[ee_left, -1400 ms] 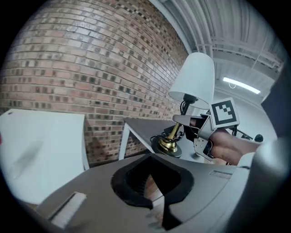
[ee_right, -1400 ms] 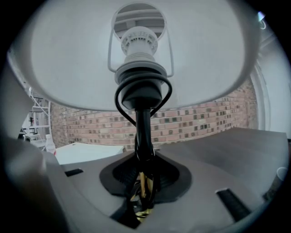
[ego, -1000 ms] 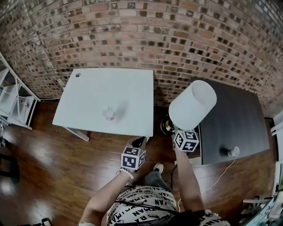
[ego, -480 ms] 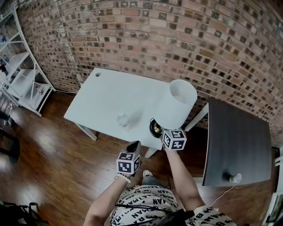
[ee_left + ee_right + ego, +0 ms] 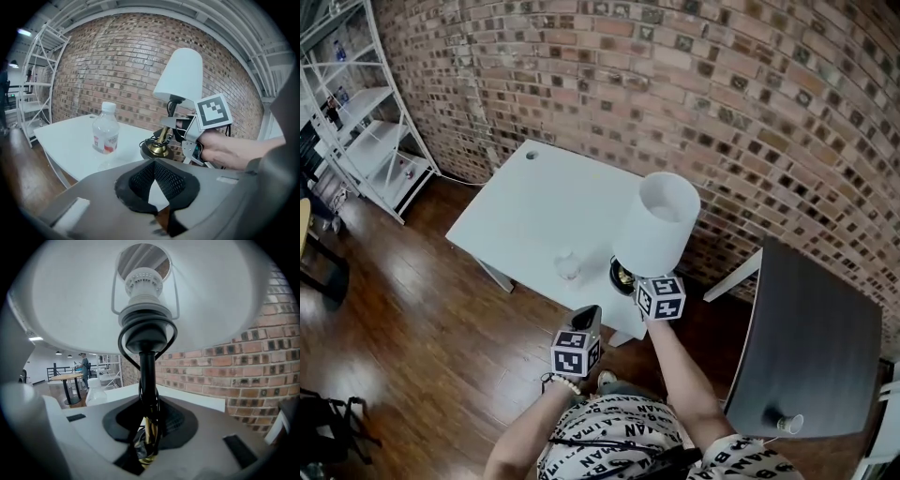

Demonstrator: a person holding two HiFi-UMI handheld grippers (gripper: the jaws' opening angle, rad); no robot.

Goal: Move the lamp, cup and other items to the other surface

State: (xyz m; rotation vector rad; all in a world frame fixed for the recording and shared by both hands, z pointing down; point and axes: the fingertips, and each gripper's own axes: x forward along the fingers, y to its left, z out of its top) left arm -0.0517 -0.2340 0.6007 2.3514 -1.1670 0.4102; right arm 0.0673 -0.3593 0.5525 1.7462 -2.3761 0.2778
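The lamp [image 5: 661,220] has a white shade and a brass base [image 5: 623,275]. Its base is at the near right corner of the white table [image 5: 525,211]; whether it touches the top I cannot tell. My right gripper [image 5: 645,281] is shut on the lamp's stem [image 5: 146,376], just above the base. In the left gripper view the lamp [image 5: 180,75] stands upright in the right gripper [image 5: 176,123]. A clear plastic bottle [image 5: 568,265] stands on the white table left of the base. My left gripper [image 5: 587,317] hangs below the table's front edge, jaws together and holding nothing. A cup [image 5: 787,424] stands on the dark table [image 5: 816,328].
A brick wall [image 5: 722,94] runs behind both tables. White shelving [image 5: 366,141] stands at the far left. A gap of wooden floor separates the two tables. A person [image 5: 83,366] stands far off beside a round table in the right gripper view.
My right gripper has carried the lamp leftward from the gap beside the dark table to the white table's near right corner. The left gripper stayed close to my body.
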